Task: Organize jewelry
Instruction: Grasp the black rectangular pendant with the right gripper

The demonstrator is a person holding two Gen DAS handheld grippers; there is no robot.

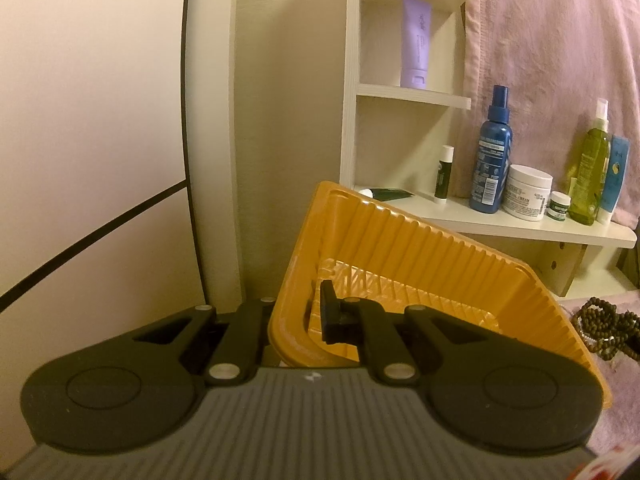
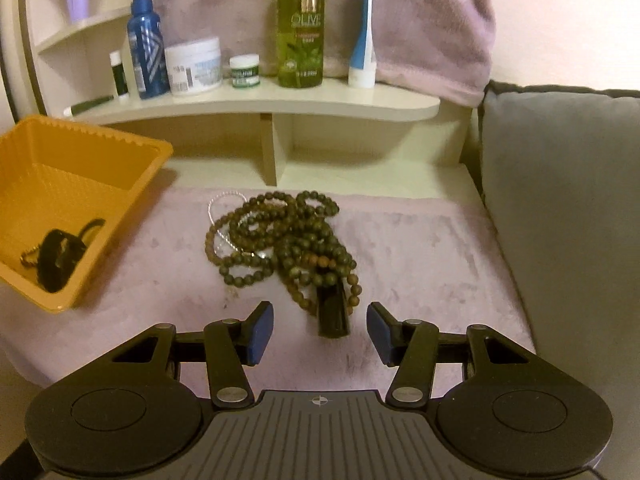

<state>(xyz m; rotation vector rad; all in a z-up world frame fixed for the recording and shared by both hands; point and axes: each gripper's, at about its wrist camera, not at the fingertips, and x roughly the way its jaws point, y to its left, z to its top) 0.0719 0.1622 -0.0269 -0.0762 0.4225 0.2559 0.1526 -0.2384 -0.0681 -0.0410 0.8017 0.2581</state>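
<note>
Pink cloth (image 2: 420, 248) covers the tabletop — cream shelf (image 2: 280, 102) behind.

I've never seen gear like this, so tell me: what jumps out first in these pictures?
Probably the tangled heap of dark green-brown bead strands on the pink cloth, right ahead of the open right gripper. Next, the bright orange ribbed plastic tray to the left, which the left gripper pinches by its rim and tilts, a few dark pieces inside.

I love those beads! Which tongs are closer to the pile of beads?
Right. The right tongs hover open just in front of the bead pile. The left tongs are off to the side, clamped on the orange tray rim.
</note>
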